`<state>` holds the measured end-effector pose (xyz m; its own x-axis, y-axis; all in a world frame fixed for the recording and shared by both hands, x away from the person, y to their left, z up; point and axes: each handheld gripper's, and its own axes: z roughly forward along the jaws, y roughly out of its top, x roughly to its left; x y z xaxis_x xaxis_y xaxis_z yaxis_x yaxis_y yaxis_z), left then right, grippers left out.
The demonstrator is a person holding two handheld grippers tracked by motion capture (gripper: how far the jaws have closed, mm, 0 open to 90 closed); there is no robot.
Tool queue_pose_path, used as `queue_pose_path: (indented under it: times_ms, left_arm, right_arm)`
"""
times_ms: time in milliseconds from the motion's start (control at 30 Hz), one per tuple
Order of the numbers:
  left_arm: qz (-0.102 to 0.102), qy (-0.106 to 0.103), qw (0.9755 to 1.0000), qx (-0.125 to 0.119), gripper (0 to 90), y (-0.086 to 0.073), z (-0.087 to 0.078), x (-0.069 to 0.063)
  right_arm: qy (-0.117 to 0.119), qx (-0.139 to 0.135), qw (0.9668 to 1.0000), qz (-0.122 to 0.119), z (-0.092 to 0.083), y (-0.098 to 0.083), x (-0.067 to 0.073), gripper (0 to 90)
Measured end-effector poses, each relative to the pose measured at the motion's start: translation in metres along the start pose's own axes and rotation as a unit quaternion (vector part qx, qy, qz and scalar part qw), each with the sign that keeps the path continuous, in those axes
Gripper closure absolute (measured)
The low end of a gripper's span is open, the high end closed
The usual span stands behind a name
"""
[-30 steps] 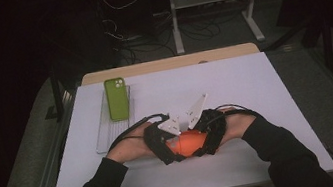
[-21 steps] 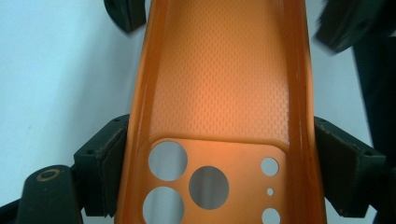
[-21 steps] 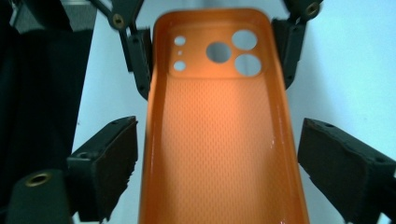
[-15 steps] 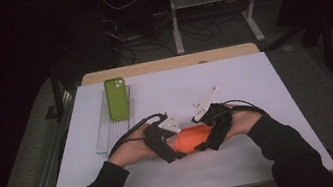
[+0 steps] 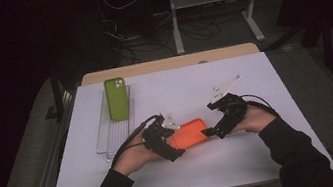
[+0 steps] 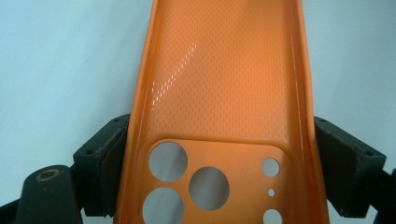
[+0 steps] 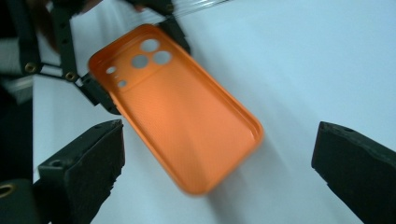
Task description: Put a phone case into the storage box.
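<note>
Far left on the white worktop (image 5: 266,158), a green phone case (image 5: 116,98) lies face down on a clear ribbed tray (image 5: 106,138), camera cut-out toward the far edge, well apart from the action. Moving in, here's the left tool (image 5: 174,140), gripped in the person's left hand (image 5: 133,154), cable looping off behind it. Its jaws are pinching the orange phone case (image 5: 189,133) across the width, right at the camera-hole end. In the left gripper view it's clear: black pads (image 6: 108,161) pressed against both side walls of the orange phone case (image 6: 224,93), open inside facing up, three big round holes and several small ones down by the jaws, the textured interior stretching away over the pale surface. The case sits near the middle of the worktop, its long axis running left to right, angled a little.

Now across to the right tool (image 5: 212,130), in the right hand (image 5: 254,119), white marker plate riding above it. Its jaws have just been opening and stand spread wide, nothing between the pads. In the right gripper view the orange phone case (image 7: 177,107) lies ahead of the right tool (image 7: 217,168), clear of both pads, slightly blurred, with the left tool (image 7: 135,65) clamped on its far, camera-hole end.
</note>
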<state>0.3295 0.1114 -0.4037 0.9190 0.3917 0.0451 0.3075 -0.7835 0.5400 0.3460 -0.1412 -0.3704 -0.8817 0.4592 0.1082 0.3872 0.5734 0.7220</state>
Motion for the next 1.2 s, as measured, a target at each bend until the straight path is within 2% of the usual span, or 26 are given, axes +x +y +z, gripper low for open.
queue_pose_path:
  times_ms: [33,133,200,267,300,400,433,467,500,533,667,733,800,867,1000,1133,1200]
  left_arm:
    - [-0.014,0.004,0.9999,-0.001,15.4,-0.001,-0.001,0.001]
    - [-0.03,0.014,0.9994,-0.003,15.3,-0.001,-0.003,0.003]
    - [-0.045,0.02,0.9988,-0.009,15.3,-0.001,-0.004,0.004]
    - [-0.047,0.021,0.9986,-0.009,15.2,-0.001,-0.006,0.006]
    - [-0.055,0.022,0.9981,-0.013,15.2,-0.001,-0.006,0.007]
    - [-0.055,0.021,0.9982,-0.012,15.2,-0.001,-0.007,0.008]
    - [-0.063,0.02,0.9977,-0.011,15.2,-0.001,-0.007,0.007]
    - [-0.059,0.021,0.998,-0.009,15.2,-0.002,-0.008,0.008]
    - [-0.062,0.02,0.9979,-0.009,15.2,-0.001,-0.009,0.009]
    - [-0.063,0.018,0.9978,-0.01,15.2,-0.001,-0.009,0.01]
    - [-0.071,0.021,0.9971,-0.014,15.3,-0.001,-0.008,0.011]
    - [-0.069,0.023,0.9973,-0.013,15.3,-0.002,-0.009,0.012]
    - [-0.075,0.022,0.9967,-0.018,15.3,-0.002,-0.01,0.013]
    - [-0.074,0.021,0.9969,-0.017,15.3,-0.003,-0.01,0.014]
    - [-0.075,0.02,0.9969,-0.017,15.3,-0.003,-0.009,0.013]
    - [-0.074,0.02,0.9968,-0.02,15.3,-0.004,-0.01,0.013]
    - [-0.074,0.018,0.9969,-0.021,15.3,-0.004,-0.01,0.014]
  right_arm:
    - [-0.005,-0.004,0.9999,0.014,-0.001,-0.002,0.0,2.3]
    - [-0.026,-0.02,0.9983,0.048,-0.001,-0.013,-0.001,2.4]
    - [-0.031,-0.032,0.9964,0.072,0.003,-0.02,0.001,1.6]
    - [-0.046,-0.031,0.9936,0.098,0.008,-0.025,0.006,1.6]
    - [-0.056,-0.032,0.9931,0.098,0.01,-0.028,0.009,1.6]
    - [-0.08,-0.038,0.9903,0.107,0.019,-0.035,0.016,1.6]
    - [-0.084,-0.04,0.9902,0.104,0.019,-0.036,0.016,1.6]
    - [-0.093,-0.047,0.9886,0.108,0.02,-0.037,0.019,1.6]
    - [-0.104,-0.052,0.9881,0.101,0.021,-0.039,0.019,1.6]
    - [-0.11,-0.054,0.9863,0.11,0.022,-0.04,0.021,1.6]
    - [-0.115,-0.058,0.9848,0.117,0.022,-0.045,0.022,1.7]
    - [-0.122,-0.066,0.9843,0.109,0.021,-0.045,0.022,1.7]
    - [-0.132,-0.063,0.9842,0.1,0.021,-0.046,0.023,1.9]
    - [-0.139,-0.059,0.985,0.083,0.022,-0.046,0.024,2.1]
    - [-0.162,-0.049,0.9846,0.046,0.025,-0.045,0.027,2.1]
    - [-0.182,-0.044,0.9823,0.009,0.025,-0.045,0.029,1.9]
    - [-0.187,-0.043,0.9815,0.002,0.025,-0.045,0.031,1.7]
